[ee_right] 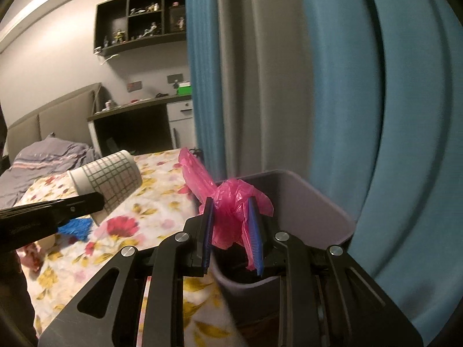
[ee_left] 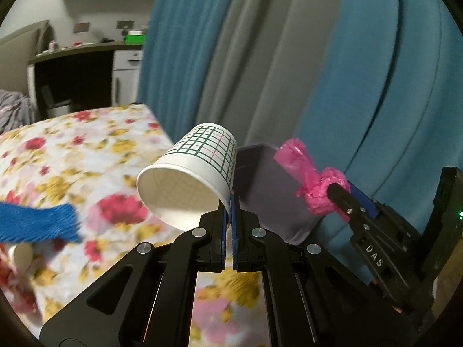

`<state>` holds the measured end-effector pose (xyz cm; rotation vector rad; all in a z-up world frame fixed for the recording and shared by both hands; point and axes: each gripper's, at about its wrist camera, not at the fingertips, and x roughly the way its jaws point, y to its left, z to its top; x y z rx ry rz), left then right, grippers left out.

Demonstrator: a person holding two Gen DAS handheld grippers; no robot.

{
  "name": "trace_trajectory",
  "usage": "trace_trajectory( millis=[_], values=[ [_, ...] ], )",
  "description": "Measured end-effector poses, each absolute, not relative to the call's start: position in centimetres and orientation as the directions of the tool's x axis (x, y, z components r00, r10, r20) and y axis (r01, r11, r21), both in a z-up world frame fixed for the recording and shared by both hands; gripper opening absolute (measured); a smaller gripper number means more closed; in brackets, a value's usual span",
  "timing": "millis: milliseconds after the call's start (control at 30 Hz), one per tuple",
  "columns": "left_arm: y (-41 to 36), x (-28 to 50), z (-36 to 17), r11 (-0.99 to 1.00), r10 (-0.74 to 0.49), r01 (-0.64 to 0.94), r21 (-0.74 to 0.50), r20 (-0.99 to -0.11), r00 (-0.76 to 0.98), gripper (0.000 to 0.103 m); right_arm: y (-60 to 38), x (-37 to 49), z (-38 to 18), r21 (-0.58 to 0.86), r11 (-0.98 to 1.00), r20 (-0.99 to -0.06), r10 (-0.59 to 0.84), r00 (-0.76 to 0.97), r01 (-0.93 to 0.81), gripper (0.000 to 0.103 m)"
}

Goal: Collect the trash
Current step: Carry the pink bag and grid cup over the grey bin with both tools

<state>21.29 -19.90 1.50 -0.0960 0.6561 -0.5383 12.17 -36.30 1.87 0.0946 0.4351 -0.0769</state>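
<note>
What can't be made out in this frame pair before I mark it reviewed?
- Bin contents: in the right wrist view the pink bag and right claw cover its mouth; in the left wrist view only its outer wall shows.
- Whitish item on the floral bedspread, left wrist view: blurred, partly under a blue cloth.
- Paper cup inside: only partly visible, left claw pinches its rim.
- Shelf figurines: too small.

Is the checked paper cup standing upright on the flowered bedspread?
No, the left gripper pinches the rim of the checked white paper cup, holding it tilted above the flowered bedspread.
</note>
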Motion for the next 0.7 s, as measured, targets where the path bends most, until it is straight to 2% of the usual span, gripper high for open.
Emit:
trace_trajectory(
  millis=[700],
  values=[
    [-28.6,26.6,-1.4,0.8,-0.57,0.529,-0.282,-0.631,0.525,0.002,-40.8,14.2,0.3,0.127,0.973,-0.471,-0.112,0.875,0.193,0.024]
  ],
)
